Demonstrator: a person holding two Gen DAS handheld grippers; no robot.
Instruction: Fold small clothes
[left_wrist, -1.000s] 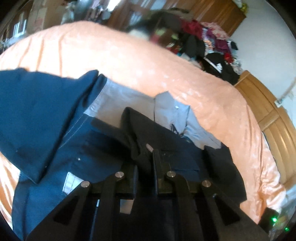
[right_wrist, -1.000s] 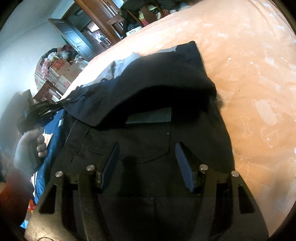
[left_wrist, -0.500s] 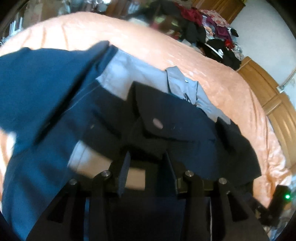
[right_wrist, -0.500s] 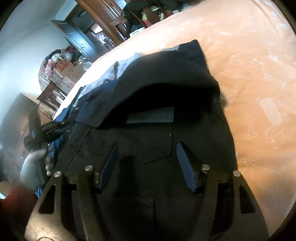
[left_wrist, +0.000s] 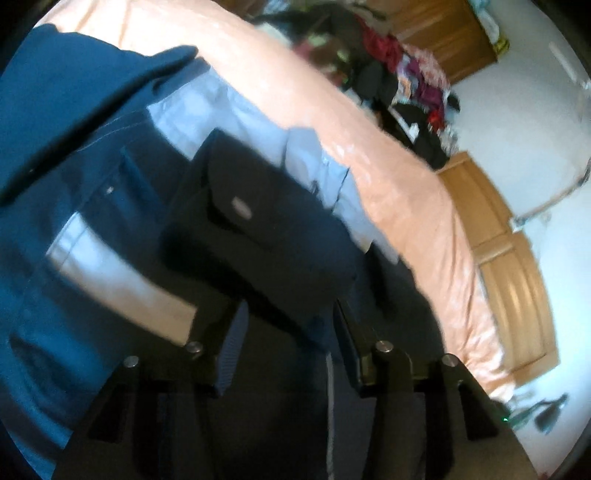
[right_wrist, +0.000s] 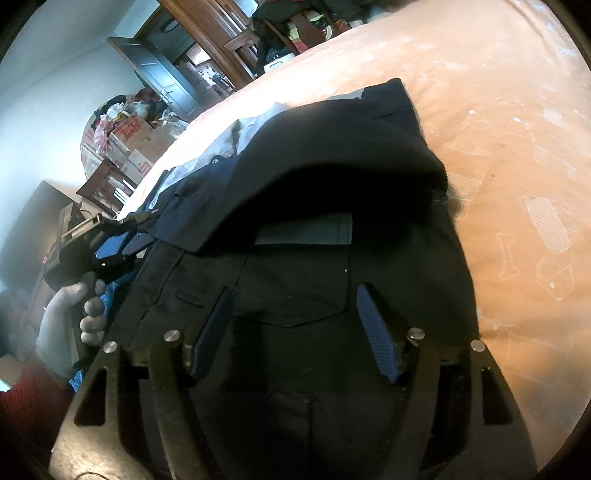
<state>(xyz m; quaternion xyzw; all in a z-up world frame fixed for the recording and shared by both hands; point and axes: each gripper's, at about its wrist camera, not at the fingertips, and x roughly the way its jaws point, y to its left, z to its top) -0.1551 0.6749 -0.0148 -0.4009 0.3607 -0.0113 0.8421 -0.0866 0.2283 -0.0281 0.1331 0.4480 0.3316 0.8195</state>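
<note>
Dark shirt (right_wrist: 332, 229) lies centre frame in the right wrist view, on the peach bed sheet (right_wrist: 517, 129), its upper part folded over toward the chest pocket (right_wrist: 295, 291). Right gripper (right_wrist: 295, 332): fingers apart, hovering over the pocket, gripping nothing. Left gripper (left_wrist: 288, 354): fingers apart in the lower centre of the left wrist view, above the dark flap (left_wrist: 258, 221); nothing clamped. A blue garment (left_wrist: 55, 129) fills the left of that view, with a pale grey one (left_wrist: 240, 122) beneath. Risk: the folded flap looks loose and puffed, so it may spring back with neither gripper holding it; a low pinch could also catch the blue garment and drag both. Change vs 1.0 s ago: left fingers were together on dark cloth, now spread; the left view is blurred and tilted. Right gripper is barely changed.
</note>
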